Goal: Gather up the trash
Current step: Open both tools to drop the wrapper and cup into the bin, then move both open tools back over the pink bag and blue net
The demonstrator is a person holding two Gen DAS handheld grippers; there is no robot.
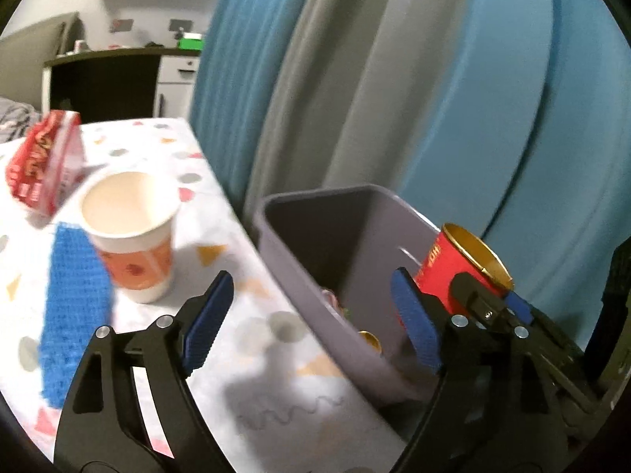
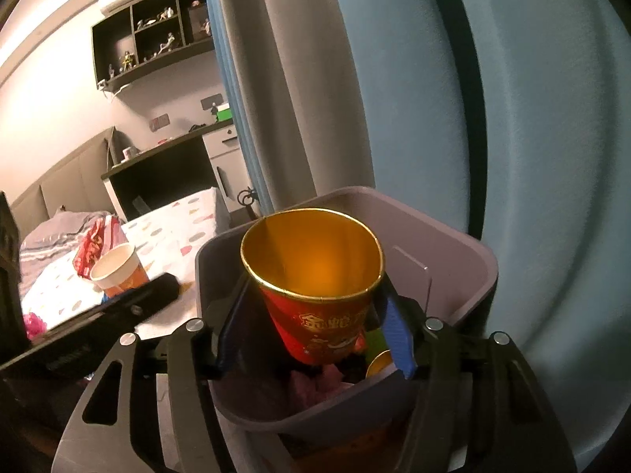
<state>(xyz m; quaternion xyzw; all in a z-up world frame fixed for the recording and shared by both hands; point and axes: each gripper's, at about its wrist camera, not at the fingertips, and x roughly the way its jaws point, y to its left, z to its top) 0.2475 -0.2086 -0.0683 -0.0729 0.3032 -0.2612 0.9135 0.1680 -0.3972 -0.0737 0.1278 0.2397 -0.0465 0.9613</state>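
A red paper cup with a gold inside (image 2: pixel 315 299) stands upright between the fingers of my right gripper (image 2: pixel 315 339), which is shut on it and holds it over the grey trash bin (image 2: pixel 465 260). The same cup (image 1: pixel 453 264) and bin (image 1: pixel 299 276) show in the left wrist view. My left gripper (image 1: pixel 315 323) is open and empty, over the table edge beside the bin. A white and orange paper cup (image 1: pixel 132 232) stands on the table ahead-left of it. Crumpled trash lies in the bin's bottom (image 2: pixel 327 382).
A red snack box (image 1: pixel 45 161) and a blue cloth (image 1: pixel 75 311) lie on the patterned tablecloth (image 1: pixel 252 354). Blue and grey curtains (image 1: pixel 394 79) hang behind the bin. A dark desk with shelves (image 2: pixel 157 181) stands at the far wall.
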